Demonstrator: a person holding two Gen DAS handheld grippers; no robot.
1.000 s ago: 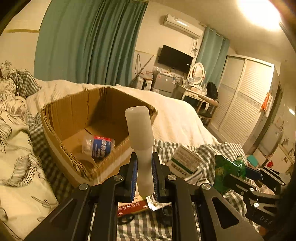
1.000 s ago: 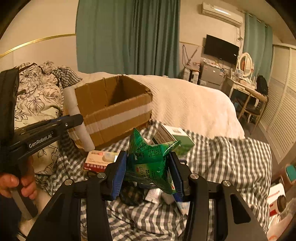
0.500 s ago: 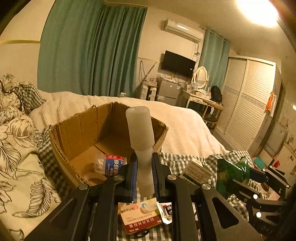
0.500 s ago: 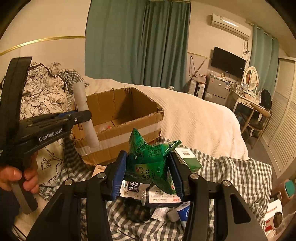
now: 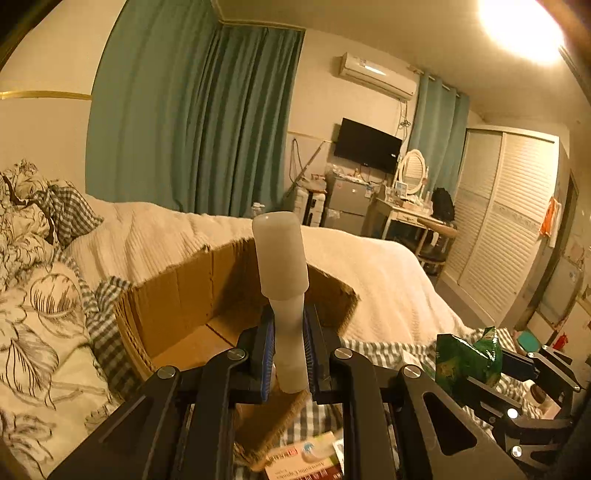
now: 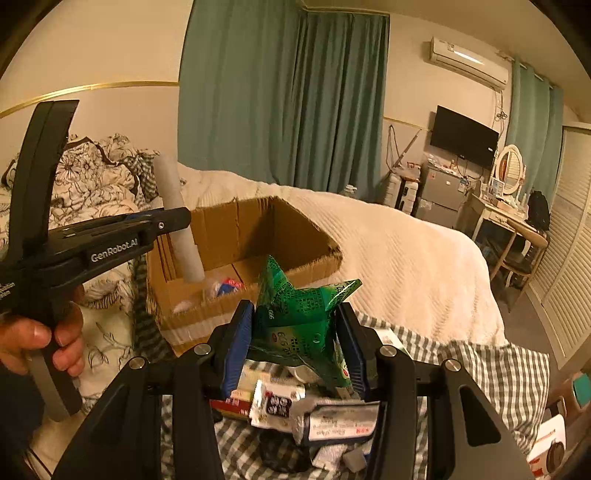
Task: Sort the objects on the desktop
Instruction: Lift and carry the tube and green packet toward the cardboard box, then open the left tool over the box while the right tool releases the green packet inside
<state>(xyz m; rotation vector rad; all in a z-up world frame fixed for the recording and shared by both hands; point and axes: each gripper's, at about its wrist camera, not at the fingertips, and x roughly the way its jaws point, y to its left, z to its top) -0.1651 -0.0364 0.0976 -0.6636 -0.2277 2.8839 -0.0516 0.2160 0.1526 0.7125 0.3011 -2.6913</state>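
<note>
Dim amber light, ceiling lamp (image 5: 524, 27) glare (top right), fisheye-bent edges.

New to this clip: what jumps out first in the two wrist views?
The left gripper is clamped on a frosted white plastic bottle, held upright in front of the open brown cardboard box on the bed. The right gripper pinches a crumpled green foil snack bag above a heap of small packets on the checked blanket.

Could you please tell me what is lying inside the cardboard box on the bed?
Inside the cardboard box, a small clear bottle with a blue-and-red label lies near the front wall. The white bottle and that wall hide the rest of the floor.
</note>
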